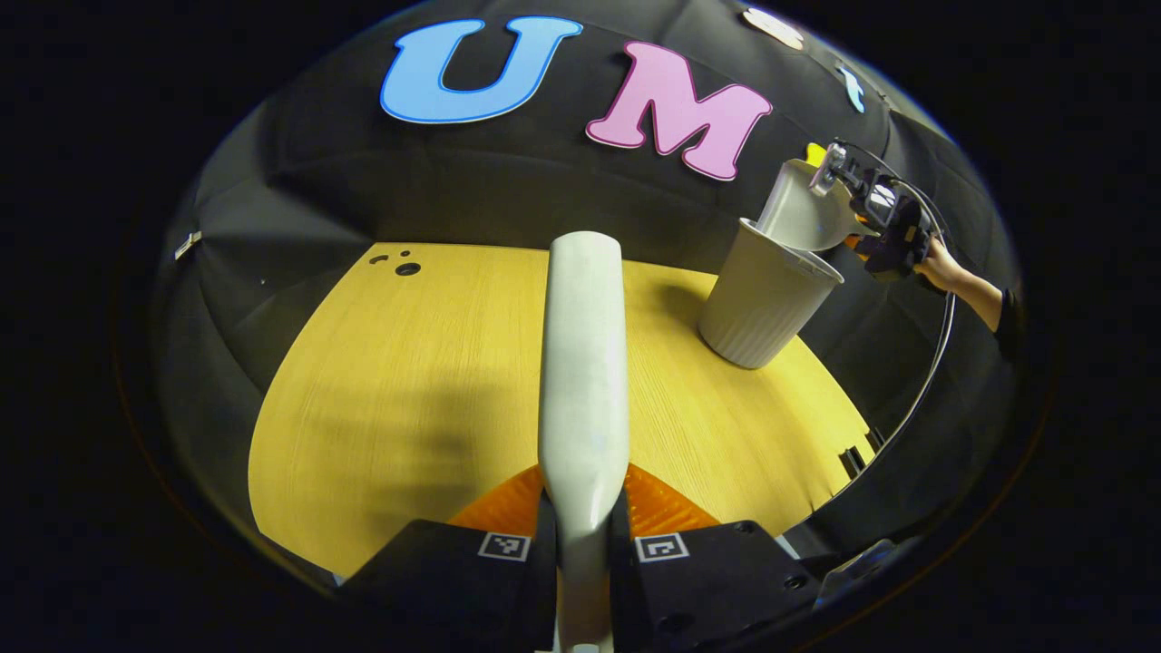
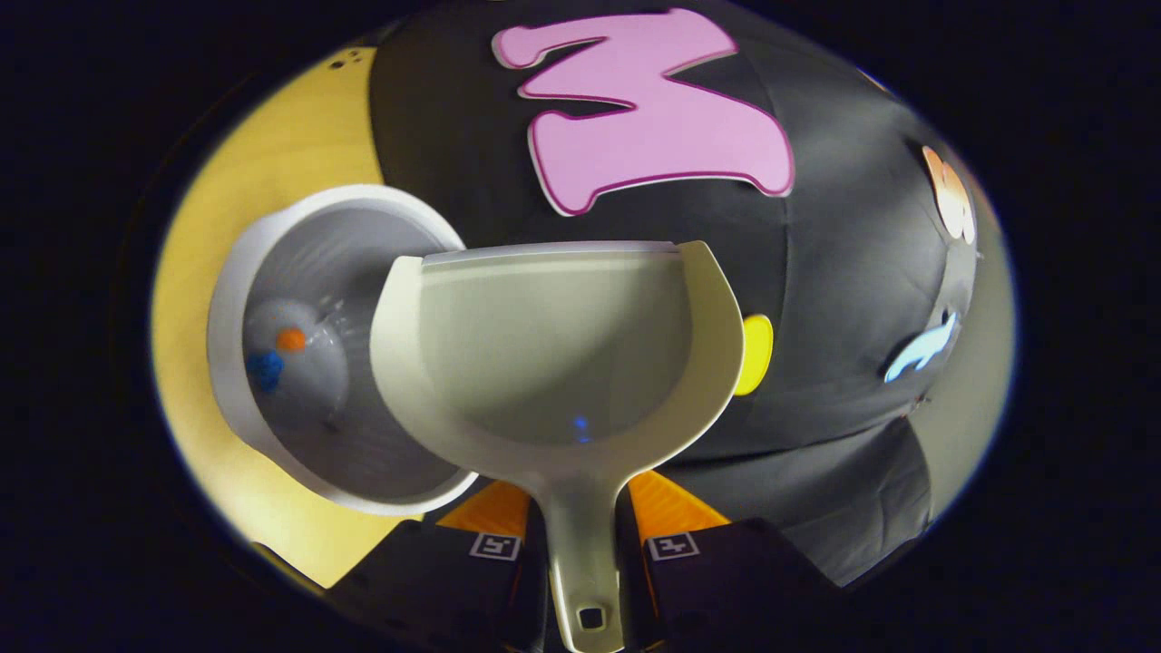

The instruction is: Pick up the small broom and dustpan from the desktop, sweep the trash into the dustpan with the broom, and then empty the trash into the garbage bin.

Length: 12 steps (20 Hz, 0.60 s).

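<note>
Right gripper [image 2: 580, 544] is clamped on the dustpan [image 2: 553, 363] handle, pan tipped over the white garbage bin [image 2: 238, 272]; orange and blue trash [image 2: 277, 355] sits inside. Left gripper [image 1: 580, 544] is clamped on the broom [image 1: 582, 363] above the desktop [image 1: 408, 381].

**Dustpan tipped over bin, broom held upright**

Pale grey-white dustpan [image 2: 553, 354] is tilted mouth-down over the bin rim, its scoop almost emptied. White ribbed garbage bin [image 1: 764, 299] is stood upright on the yellow wooden table [image 1: 408, 399], near its far edge; orange and blue trash [image 2: 277, 355] is seen at its bottom. Broom [image 1: 582, 381], pale handle, is pointed away.
</note>
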{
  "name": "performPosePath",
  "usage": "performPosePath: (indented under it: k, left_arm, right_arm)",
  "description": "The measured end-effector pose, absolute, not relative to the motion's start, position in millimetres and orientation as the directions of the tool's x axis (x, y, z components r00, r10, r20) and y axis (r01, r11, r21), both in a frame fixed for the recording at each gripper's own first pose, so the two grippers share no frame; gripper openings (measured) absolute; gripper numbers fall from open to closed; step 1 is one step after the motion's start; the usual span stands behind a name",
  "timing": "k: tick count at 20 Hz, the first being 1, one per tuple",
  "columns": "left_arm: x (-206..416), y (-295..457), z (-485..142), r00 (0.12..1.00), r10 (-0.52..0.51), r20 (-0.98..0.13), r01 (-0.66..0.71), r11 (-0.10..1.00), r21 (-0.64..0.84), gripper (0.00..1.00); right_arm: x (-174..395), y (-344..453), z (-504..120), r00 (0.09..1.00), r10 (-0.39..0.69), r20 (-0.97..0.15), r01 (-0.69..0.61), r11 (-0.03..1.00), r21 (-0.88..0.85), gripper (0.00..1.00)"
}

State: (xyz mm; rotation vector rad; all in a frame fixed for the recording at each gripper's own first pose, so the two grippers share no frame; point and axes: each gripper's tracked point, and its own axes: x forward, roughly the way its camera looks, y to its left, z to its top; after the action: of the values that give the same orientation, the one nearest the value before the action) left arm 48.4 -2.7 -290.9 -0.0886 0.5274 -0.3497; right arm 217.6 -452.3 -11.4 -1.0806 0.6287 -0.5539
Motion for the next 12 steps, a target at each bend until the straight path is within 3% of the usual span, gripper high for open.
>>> performPosePath:
  k: [5,9,12]
  left_arm:
    - [48.7,2.2,-290.6,0.818,-0.325,-0.474,0.282,0.946,-0.163,0.27]
    - [55.2,-0.3,-296.2,0.825,-0.314,-0.470,0.265,0.949,-0.168,0.28]
    - [62.8,0.1,-304.8,0.828,-0.294,-0.478,0.248,0.956,-0.160,0.27]
  right_arm:
    - [203.4,-389.0,10.9,0.769,-0.557,-0.315,0.270,0.728,-0.630,0.38]
    - [198.8,-288.1,2.1,0.853,-0.324,-0.409,0.176,0.917,-0.359,0.36]
    - [181.5,-199.6,-27.3,0.858,-0.104,-0.504,0.035,0.989,-0.146,0.36]
